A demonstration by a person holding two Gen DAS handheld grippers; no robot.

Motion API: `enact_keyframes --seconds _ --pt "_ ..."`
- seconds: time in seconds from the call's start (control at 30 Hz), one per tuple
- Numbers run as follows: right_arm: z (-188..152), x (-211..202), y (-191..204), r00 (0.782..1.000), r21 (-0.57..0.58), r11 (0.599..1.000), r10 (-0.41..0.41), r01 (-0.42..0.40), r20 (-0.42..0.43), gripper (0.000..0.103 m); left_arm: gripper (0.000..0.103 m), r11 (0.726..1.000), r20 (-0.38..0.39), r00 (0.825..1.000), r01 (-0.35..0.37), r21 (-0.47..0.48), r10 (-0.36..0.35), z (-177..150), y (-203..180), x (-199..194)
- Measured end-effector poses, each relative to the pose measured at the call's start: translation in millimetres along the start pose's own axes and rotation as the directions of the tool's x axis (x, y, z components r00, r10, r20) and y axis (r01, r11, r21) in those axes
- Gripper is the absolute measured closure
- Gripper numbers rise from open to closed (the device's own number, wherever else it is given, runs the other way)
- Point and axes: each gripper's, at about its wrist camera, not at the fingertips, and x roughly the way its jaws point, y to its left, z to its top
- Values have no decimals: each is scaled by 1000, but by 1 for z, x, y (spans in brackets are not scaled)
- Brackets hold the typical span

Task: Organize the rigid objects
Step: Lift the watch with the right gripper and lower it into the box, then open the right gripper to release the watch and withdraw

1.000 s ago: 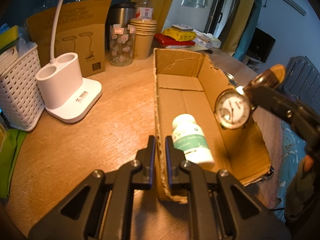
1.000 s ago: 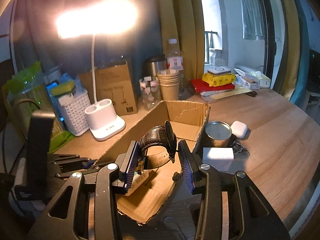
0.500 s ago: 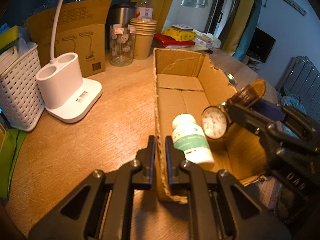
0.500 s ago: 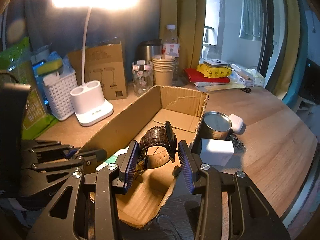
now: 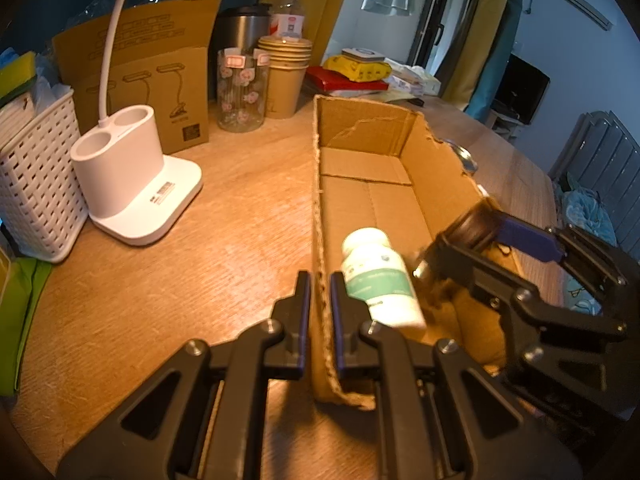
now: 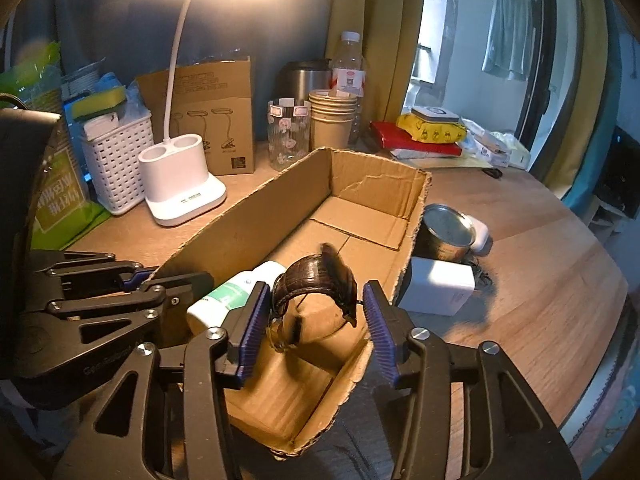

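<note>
Cardboard dominates the scene: a long open box (image 6: 360,216) lies on the wooden table (image 6: 540,280), running from near to far, and it is where the rigid things are being gathered. A white bottle (image 5: 378,276) with a green label already lies on its side on the box floor, near the near end. The left gripper (image 5: 319,292) is closed almost fully on the box's left wall, one finger outside and one inside, pinning the thin board between them. The right gripper (image 6: 316,320) is over the near end of the box, with its jaws standing fairly wide; between them sits a wristwatch (image 6: 316,288) with a dark leather strap, its case against the left pad while the right pad appears to stand a little clear of the strap, so whether the watch is really clamped cannot be told. That is where I judge the risk to lie: held so loosely, the watch could slip and land face down on the bottle, or catch the torn near rim and fall outside. To the right of the box, a metal tin (image 6: 446,232), a white block (image 6: 438,286) and a small white case (image 6: 480,234) wait on the table.
</note>
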Motion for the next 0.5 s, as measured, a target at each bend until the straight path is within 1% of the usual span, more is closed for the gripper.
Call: enact_keyframes --seconds 0.2,0.5 --pt "1 -10 0 1000 18 1000 23 -23 0 52 93 1000 2 1000 -4 -1 4 -1 1 2" --pt "4 -30 -15 998 77 997 19 -23 53 52 93 1000 3 1000 -6 0 6 -1 1 2"
